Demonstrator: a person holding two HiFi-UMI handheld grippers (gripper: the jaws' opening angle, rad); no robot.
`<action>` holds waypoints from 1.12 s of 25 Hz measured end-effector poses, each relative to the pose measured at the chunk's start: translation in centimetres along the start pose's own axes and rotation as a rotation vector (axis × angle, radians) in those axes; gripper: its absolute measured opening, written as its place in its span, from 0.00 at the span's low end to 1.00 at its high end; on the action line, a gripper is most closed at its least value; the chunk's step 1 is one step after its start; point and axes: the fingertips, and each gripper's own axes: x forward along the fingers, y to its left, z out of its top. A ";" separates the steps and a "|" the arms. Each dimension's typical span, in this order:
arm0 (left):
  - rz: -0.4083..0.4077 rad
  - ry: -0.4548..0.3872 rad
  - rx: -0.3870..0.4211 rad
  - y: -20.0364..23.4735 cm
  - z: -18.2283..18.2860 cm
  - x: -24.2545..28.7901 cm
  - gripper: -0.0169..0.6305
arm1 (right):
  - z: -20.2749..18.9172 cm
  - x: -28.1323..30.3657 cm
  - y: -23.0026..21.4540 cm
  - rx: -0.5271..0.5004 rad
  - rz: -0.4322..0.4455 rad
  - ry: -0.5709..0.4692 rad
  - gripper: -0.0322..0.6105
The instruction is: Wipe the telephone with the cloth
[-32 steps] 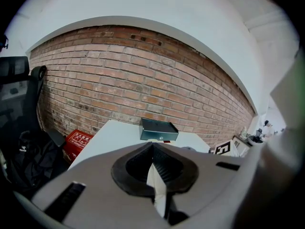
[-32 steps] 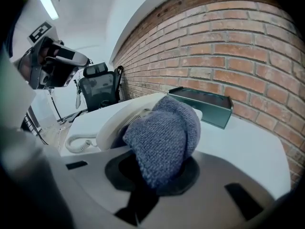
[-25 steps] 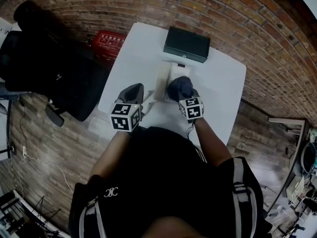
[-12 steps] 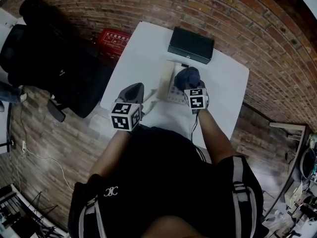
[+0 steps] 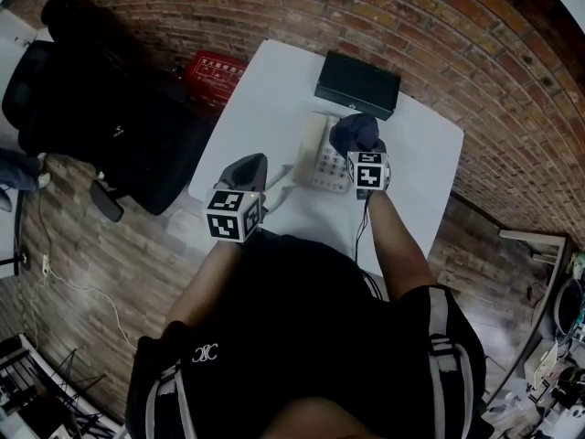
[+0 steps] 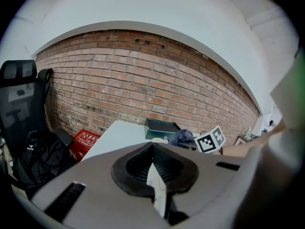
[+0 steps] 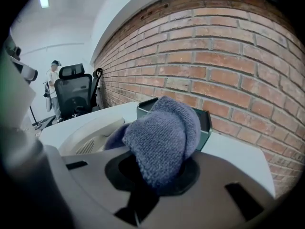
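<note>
- The right gripper [image 5: 364, 158] has its jaws clamped on a soft blue-grey knitted cloth [image 7: 162, 132]. A rounded wad bulges out past the jaw tips.
- By its look the cloth is light, limp and slightly grippy. It should mould to edges rather than skid, and the bulging wad is the face to wipe with. Because the grip sits at the bunched root, the wad probably will not pull free under light pressure.
- Just beneath and to the left of that wad lies the pale grey plastic desk telephone [image 5: 326, 161], with its handset along its left side. The wad hangs over the telephone's far end, and whether it touches the casing cannot be told.
- The telephone reads as hard, smooth and fairly light, so it is likely to slide on the table under a firm stroke. The handset looks loose enough to be knocked off. If the telephone needs steadying, the low side wall of the base seems the safer hold, not the handset or the keys.
- Straight beyond the cloth, near it, stands a dark rectangular lidded box [image 5: 357, 84] against the red brick wall [image 5: 439, 26].
- All of this sits on a white rectangular table [image 5: 265, 99].
- Well to the left and nearer the person, the left gripper [image 6: 153, 151] is apart from the telephone. Its jaws are drawn together with only a thin white sliver in the slit, and what that sliver is cannot be told.
- Farther left, off the table, are a red plastic crate [image 5: 215, 69] and a black office chair [image 5: 91, 108].
</note>
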 end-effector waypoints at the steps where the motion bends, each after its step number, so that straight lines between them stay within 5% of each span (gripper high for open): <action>1: -0.001 0.000 -0.001 0.0 0.0 0.0 0.02 | 0.0 -0.1 -0.1 0.007 -0.005 -0.007 0.11; 9: -0.008 0.006 -0.003 -0.1 -0.1 0.5 0.02 | -0.8 -0.7 -0.7 0.077 -0.036 -0.031 0.11; 28: -0.060 0.028 0.024 -1.1 0.3 2.4 0.02 | -5.2 -3.8 2.8 0.201 0.062 0.023 0.11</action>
